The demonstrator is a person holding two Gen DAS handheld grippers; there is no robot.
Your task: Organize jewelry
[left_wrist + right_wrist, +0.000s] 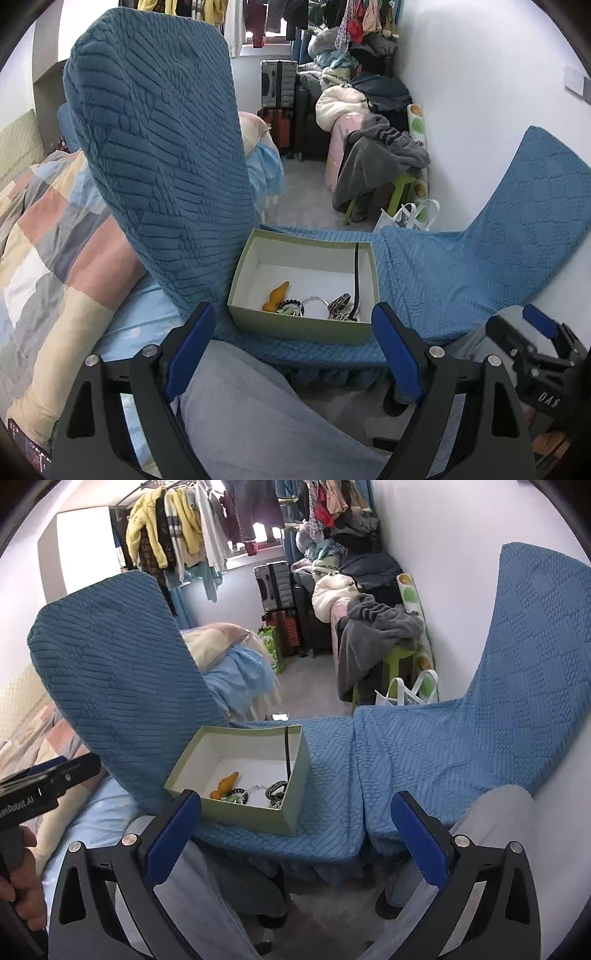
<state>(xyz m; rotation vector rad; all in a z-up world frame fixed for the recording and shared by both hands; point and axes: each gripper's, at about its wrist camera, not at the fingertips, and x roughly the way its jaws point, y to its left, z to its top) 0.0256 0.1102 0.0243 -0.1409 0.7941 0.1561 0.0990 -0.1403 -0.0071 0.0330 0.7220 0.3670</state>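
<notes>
Holding both tools back over my knees, I have nothing in either one. My left gripper stands with its blue pads spread wide and empty, and my right gripper is the same, released, with only my trouser legs and the floor showing between the pads.

The green box sits ahead of me on the blue-covered chair seat, lid off, white inside. The jewelry is already in it, gathered in the near part of the floor: an orange gourd-shaped piece toward the left, a dark beaded bracelet just beside it, a thin silver hoop in the middle, and a patterned black-and-white bangle toward the right, with some small beads under it that I cannot make out well. A black strap runs down the right inner wall (it may be a ribbon of the box itself; I cannot tell).

I see no jewelry lying loose on the seat, the second chair to the right, or the bed at my left, as far as these views reach. So my judgement is that the gathering is largely or wholly done. What may be left is tidying the pieces, which lie touching and partly overlapping in a heap, or closing the box, though no lid shows in either view.
</notes>
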